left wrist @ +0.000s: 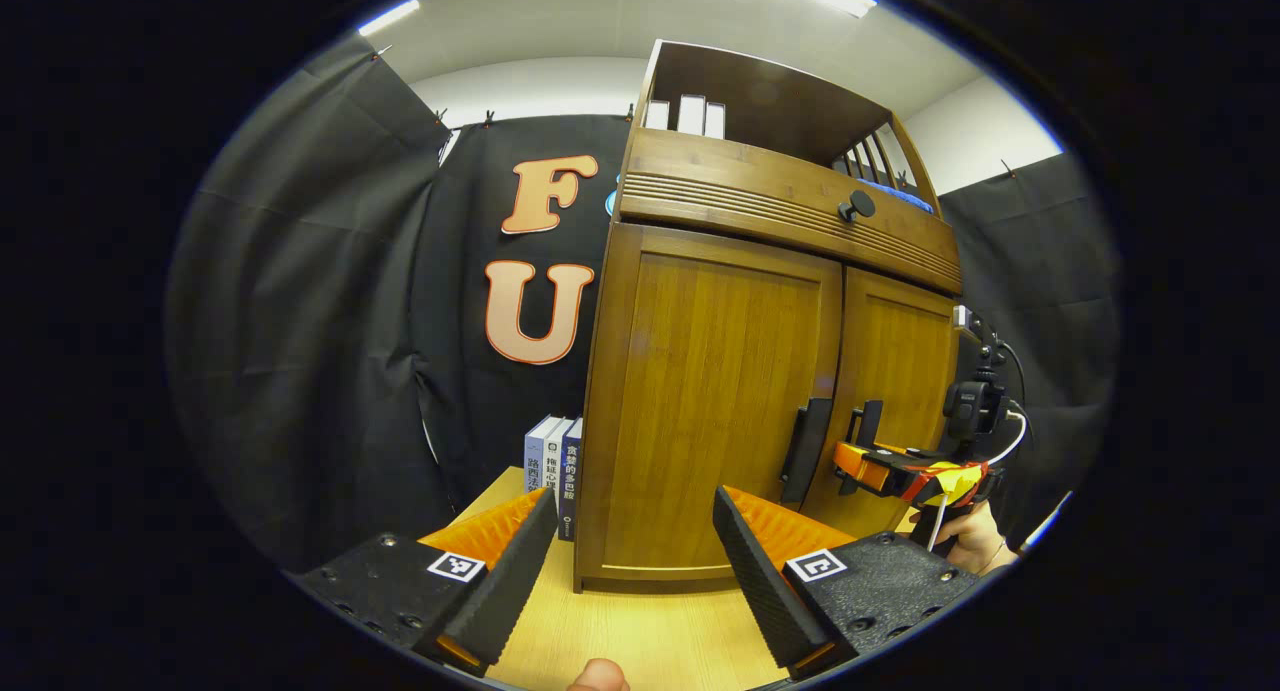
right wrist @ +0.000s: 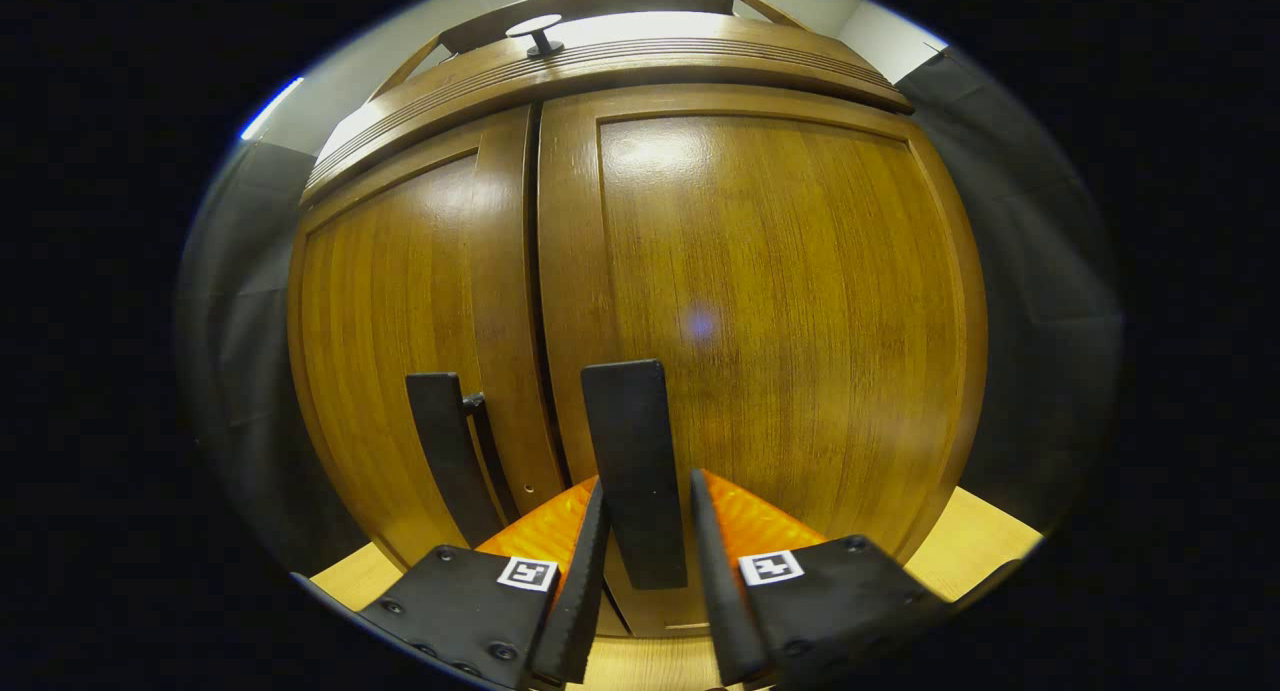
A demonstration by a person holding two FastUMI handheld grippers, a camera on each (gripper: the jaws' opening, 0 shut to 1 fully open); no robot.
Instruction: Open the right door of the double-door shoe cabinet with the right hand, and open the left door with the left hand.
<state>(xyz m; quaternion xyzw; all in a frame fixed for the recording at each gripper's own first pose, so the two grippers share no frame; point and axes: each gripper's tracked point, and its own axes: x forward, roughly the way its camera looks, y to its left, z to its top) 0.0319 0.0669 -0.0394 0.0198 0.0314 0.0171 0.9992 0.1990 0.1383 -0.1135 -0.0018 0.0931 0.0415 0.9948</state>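
The wooden shoe cabinet (left wrist: pixel 700 371) stands on the table with both doors closed. In the left gripper view my left gripper (left wrist: pixel 635 531) is open and holds nothing, a short way in front of the left door (left wrist: pixel 720 391). Its dark handle (left wrist: pixel 805 451) is ahead to the right. My right gripper (left wrist: pixel 870 466), held by a hand (left wrist: pixel 965 536), is at the right door's handle (left wrist: pixel 866 423). In the right gripper view that handle (right wrist: pixel 625 421) stands between the fingers of my right gripper (right wrist: pixel 645 479). A narrow gap remains on its right side. The left door's handle (right wrist: pixel 445 451) is beside it.
Several upright books (left wrist: pixel 555 466) stand against the cabinet's left side on the wooden table (left wrist: pixel 640 636). A drawer with a round knob (left wrist: pixel 857 206) sits above the doors, with an open shelf on top. Black cloth walls close in on both sides.
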